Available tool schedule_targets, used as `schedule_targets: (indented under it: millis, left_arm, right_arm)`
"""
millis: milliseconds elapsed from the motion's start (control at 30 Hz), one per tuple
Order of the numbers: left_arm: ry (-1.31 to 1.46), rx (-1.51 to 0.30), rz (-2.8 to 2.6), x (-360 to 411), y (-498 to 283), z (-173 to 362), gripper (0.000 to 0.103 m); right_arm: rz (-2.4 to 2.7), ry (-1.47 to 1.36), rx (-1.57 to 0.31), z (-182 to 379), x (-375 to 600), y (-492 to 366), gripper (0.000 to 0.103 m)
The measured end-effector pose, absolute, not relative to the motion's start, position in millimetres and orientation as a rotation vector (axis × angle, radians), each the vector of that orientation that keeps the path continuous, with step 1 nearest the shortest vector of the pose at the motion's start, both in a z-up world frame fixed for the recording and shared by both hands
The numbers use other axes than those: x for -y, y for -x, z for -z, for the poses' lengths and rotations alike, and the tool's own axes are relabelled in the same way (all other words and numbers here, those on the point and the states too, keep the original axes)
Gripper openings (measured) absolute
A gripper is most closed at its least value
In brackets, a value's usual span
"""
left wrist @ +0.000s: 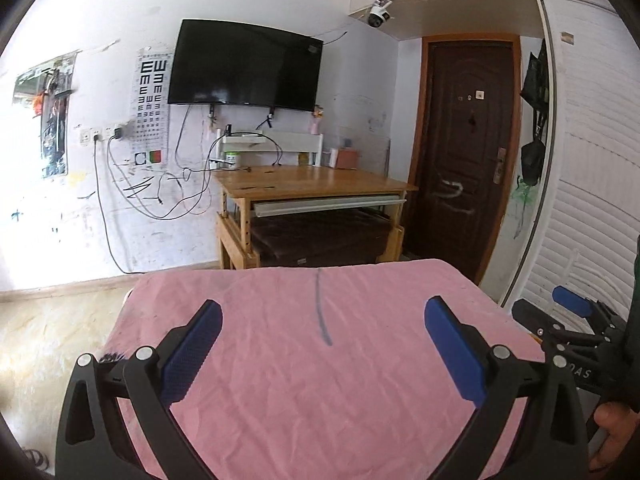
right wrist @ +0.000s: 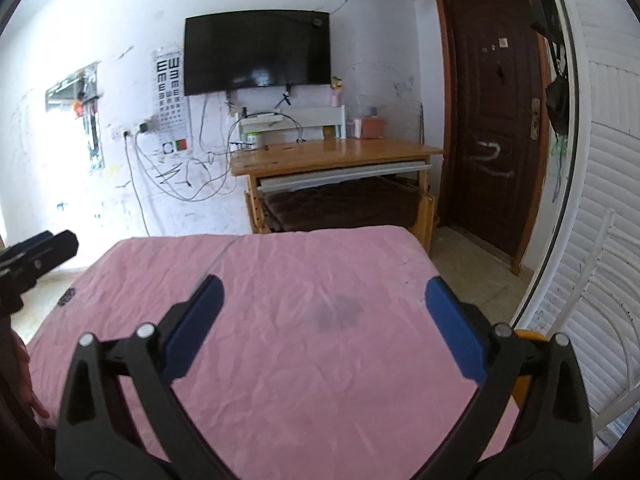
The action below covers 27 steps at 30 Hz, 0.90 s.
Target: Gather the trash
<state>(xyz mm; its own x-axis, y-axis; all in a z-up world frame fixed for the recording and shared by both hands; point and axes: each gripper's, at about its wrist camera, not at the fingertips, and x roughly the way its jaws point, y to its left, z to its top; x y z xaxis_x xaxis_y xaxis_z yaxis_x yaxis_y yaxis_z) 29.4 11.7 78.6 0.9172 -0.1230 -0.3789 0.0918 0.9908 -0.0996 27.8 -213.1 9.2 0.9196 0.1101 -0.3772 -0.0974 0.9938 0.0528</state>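
A table under a wrinkled pink cloth [left wrist: 280, 400] fills the lower half of both views. No loose piece of trash shows on it in either view. A blue-grey streak [left wrist: 325, 332] and a dark stain [right wrist: 340, 314] mark the cloth. My left gripper [left wrist: 323, 306] hovers open over the cloth, with nothing between its blue pads [left wrist: 192, 352]. My right gripper [right wrist: 324, 283] is also open and empty above the cloth [right wrist: 280, 380]. Each gripper shows at the edge of the other's view: the right one [left wrist: 576, 312] and the left one [right wrist: 40, 252]. A hand [left wrist: 612, 428] holds the right one.
Beyond the table stands a wooden desk [left wrist: 312, 184] under a wall-mounted TV [left wrist: 244, 64], with cables hanging on the wall. A dark brown door [left wrist: 460, 152] is at the back right, white louvred doors [right wrist: 600, 240] on the right. Bare floor [left wrist: 48, 340] lies to the left.
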Motion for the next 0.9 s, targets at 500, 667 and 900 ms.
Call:
schedule_targets:
  millis: [500, 667, 900]
  left_arm:
    - [0.107, -0.405, 0.102, -35, 2, -75, 0.096]
    - [0.118, -0.413, 0.103, -38, 4, -73, 0.096]
    - [0.123, -0.42, 0.111, -40, 0, -72, 0.096]
  right_arm:
    - [-0.119, 0.0, -0.408, -7, 195, -6, 0.097]
    - [-0.116, 0.03, -0.418, -2, 191, -3, 0.097]
    - [-0.111, 0.037, -0.42, 0, 189, -2, 0.097]
